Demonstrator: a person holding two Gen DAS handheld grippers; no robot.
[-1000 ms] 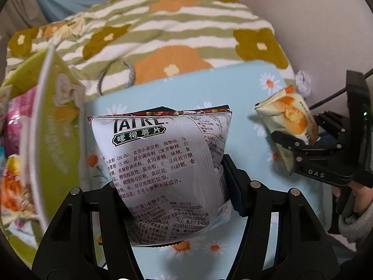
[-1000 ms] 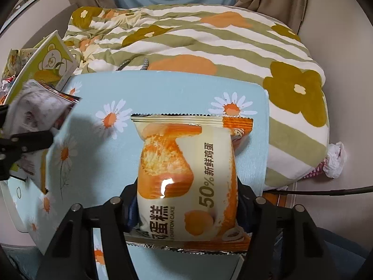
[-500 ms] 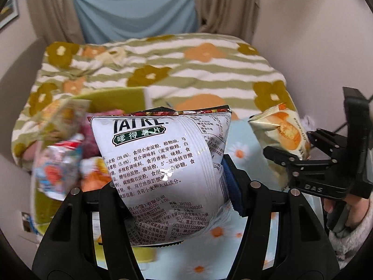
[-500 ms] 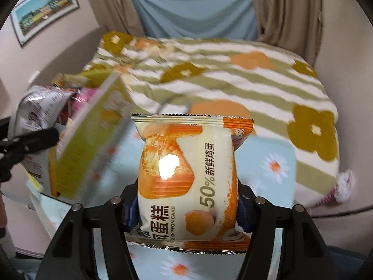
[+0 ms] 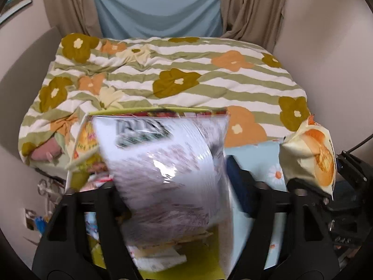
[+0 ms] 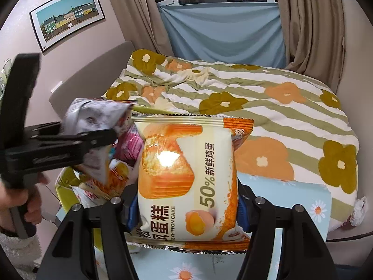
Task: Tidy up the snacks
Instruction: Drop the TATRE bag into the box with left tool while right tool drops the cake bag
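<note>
A silver chip bag (image 5: 167, 170) hangs blurred between the jaws of my left gripper (image 5: 174, 182). Those jaws are opening, and the right pad stands off the bag's edge. Under the bag is a yellow-green box (image 5: 198, 263) with several snack packets in it. My right gripper (image 6: 186, 205) is shut on an orange-and-white chiffon cake packet (image 6: 186, 175), held upright beside that box (image 6: 67, 182). The right wrist view shows the left gripper (image 6: 70, 144) and the chip bag (image 6: 93, 116) at the left. In the left wrist view the cake packet (image 5: 312, 158) is at the right edge.
Behind lies a bed with a green-striped flower quilt (image 5: 186, 70). A light-blue daisy cloth (image 6: 303, 198) covers the surface below the right gripper. Curtains (image 6: 310, 23) and a blue sheet (image 6: 221, 30) hang at the back, and a framed picture (image 6: 67, 16) is on the left wall.
Both grippers have risen and swung left over the snack box. The left jaws have spread, and the chip bag, sharp before, is now blurred and slipping. The right grip is unchanged.
</note>
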